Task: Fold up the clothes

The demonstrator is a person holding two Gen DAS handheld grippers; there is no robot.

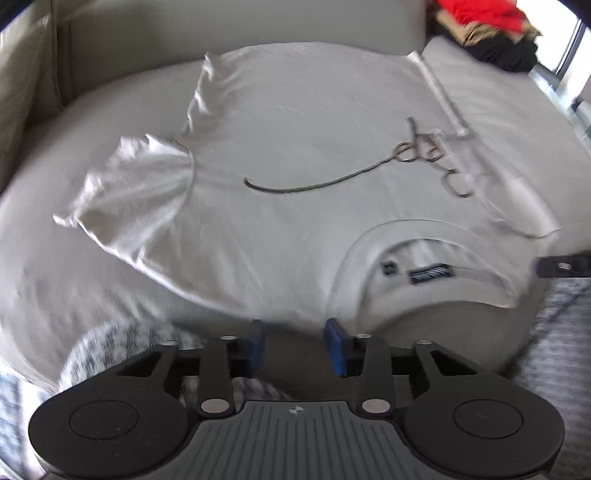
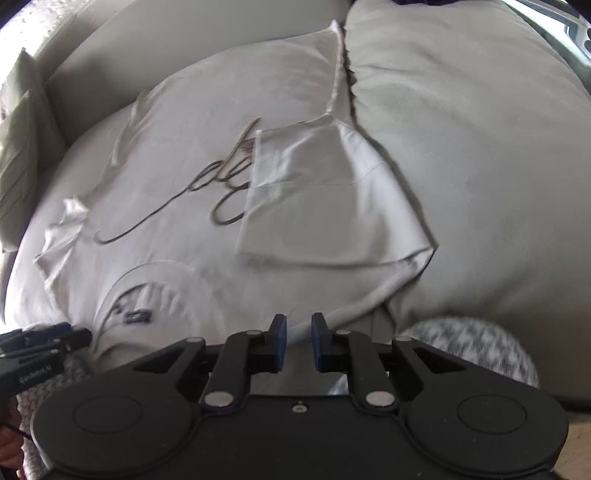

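Observation:
A white T-shirt (image 1: 295,122) lies flat on a grey sofa seat (image 1: 44,206), collar (image 1: 417,232) nearest to me and a grey cursive print (image 1: 417,151) on the chest. Its left sleeve (image 1: 136,192) is spread out. In the right wrist view the other sleeve (image 2: 325,199) is folded over the T-shirt (image 2: 221,110). My left gripper (image 1: 295,328) hovers at the near hem of the shoulder, left of the collar, open with nothing between its pads. My right gripper (image 2: 299,325) is open with a narrow gap, just short of the folded shoulder edge. The left gripper (image 2: 44,339) shows at the left edge.
The sofa backrest (image 1: 221,22) rises behind the shirt. A pile of red, tan and black clothes (image 1: 491,26) sits at the far right. A second seat cushion (image 2: 480,147) lies right of the shirt. A grey-and-white patterned fabric (image 2: 476,343) lies below the seat front.

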